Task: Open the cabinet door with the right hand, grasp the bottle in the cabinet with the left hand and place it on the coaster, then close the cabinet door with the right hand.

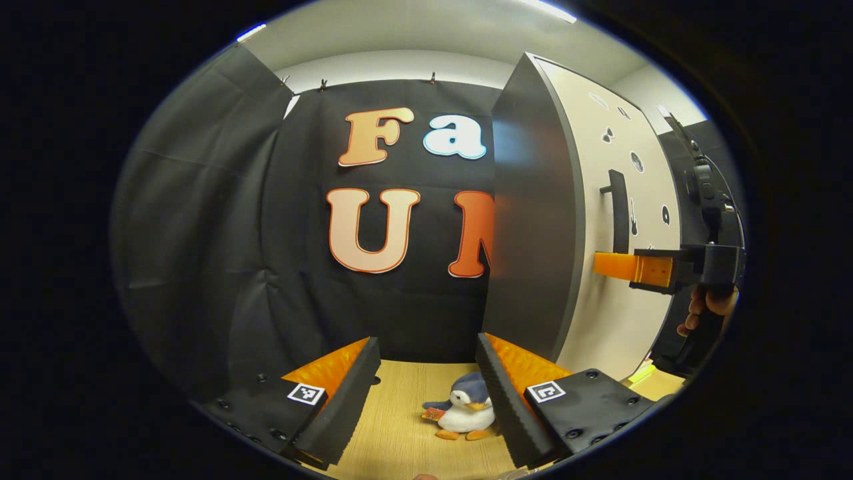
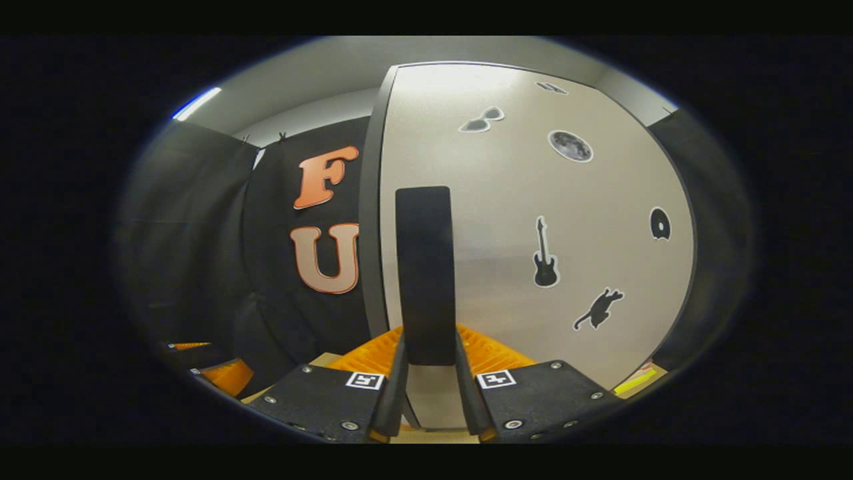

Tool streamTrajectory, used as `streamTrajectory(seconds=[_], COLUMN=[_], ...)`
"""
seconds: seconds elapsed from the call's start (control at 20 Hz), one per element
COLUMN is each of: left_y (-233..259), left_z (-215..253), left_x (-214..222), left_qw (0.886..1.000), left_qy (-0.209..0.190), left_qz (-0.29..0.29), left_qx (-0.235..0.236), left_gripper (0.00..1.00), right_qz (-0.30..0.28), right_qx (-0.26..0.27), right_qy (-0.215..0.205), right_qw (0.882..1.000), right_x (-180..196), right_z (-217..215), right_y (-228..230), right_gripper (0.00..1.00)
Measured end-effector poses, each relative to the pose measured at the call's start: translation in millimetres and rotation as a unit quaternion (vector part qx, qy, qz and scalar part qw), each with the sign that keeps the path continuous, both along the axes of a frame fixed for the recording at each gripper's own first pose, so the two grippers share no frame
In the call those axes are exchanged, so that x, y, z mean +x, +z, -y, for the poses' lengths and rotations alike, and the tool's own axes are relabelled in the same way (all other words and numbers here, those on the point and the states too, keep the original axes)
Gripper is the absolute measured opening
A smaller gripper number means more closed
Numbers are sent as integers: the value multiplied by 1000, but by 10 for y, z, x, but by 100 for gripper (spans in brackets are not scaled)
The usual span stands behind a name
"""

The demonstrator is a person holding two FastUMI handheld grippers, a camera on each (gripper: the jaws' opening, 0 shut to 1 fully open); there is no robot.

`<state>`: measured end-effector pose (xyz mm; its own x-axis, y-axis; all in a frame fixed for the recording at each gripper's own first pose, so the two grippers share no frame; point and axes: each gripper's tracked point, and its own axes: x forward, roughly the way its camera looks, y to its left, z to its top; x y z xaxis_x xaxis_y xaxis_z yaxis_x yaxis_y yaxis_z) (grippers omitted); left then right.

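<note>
Both tongs first: our right gripper (image 2: 430, 357) has its two fingers clamped on the black handle (image 2: 424, 273) of the cabinet door (image 2: 533, 200), one finger on each side of the bar near its lower end. In the left gripper view we can see that same gripper (image 1: 616, 265) from the side, orange fingers reaching in toward the door just below the handle (image 1: 618, 210), with a hand (image 1: 706, 307) holding it from behind.

Our left gripper (image 1: 426, 373) is spread wide with nothing between the fingers, hanging over the wooden table (image 1: 400, 427). Down between its fingers, on the table, sits a little plush penguin (image 1: 466, 413), close to the right finger.

Door-wise: the door (image 1: 600, 220) looks shut or very nearly so, its pale face flat in front of the right gripper view and covered in small dark stickers: a guitar (image 2: 544, 253), a cat (image 2: 598, 309), a moon (image 2: 570, 145). The cabinet's dark side panel (image 1: 530, 213) faces the left gripper. Since the door covers the inside, we can't tell where the bottle is.

A bit of yellow stuff (image 2: 636, 381) lies at the cabinet's foot on the right; too small to make out.
</note>
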<state>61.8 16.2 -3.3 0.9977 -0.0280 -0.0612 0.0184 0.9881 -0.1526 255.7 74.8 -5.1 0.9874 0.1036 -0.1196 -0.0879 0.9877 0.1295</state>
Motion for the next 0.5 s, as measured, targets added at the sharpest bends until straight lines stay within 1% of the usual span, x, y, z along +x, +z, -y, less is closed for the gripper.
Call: streamTrajectory(seconds=[0.1, 0.15, 0.2, 0.25, 0.3, 0.35, 0.4, 0.5], left_y=[-14, -4, 0, 6, 15, 25, 40, 86], left_z=[43, 73, 100, 124, 147, 173, 202, 261], left_x=[-31, -55, -74, -112, -146, -180, -218, -283], left_qw=[1000, 1000, 1000, 1000, 1000, 1000, 1000, 999], left_qy=[7, 9, 11, 15, 18, 22, 24, 31], left_qz=[-6, -8, -9, -12, -12, -12, -12, -10], left_qx=[3, 1, -2, -3, -3, -3, -3, 2], left_gripper=[94, 96, 95, 96, 96, 95, 94, 95], right_qz=[5, 11, 16, 22, 28, 31, 31, 33], right_qx=[-15, -23, -28, -28, -26, -26, -26, -25], right_qy=[14, 15, 14, 15, 19, 22, 23, 25], right_qw=[1000, 1000, 999, 999, 999, 999, 999, 999], right_x=[-54, -76, -94, -131, -172, -196, -215, -293], right_z=[12, 46, 88, 116, 122, 130, 153, 194], right_y=[9, 22, 31, 50, 70, 78, 86, 103], right_gripper=[39, 42, 50, 62, 70, 74, 81, 87])
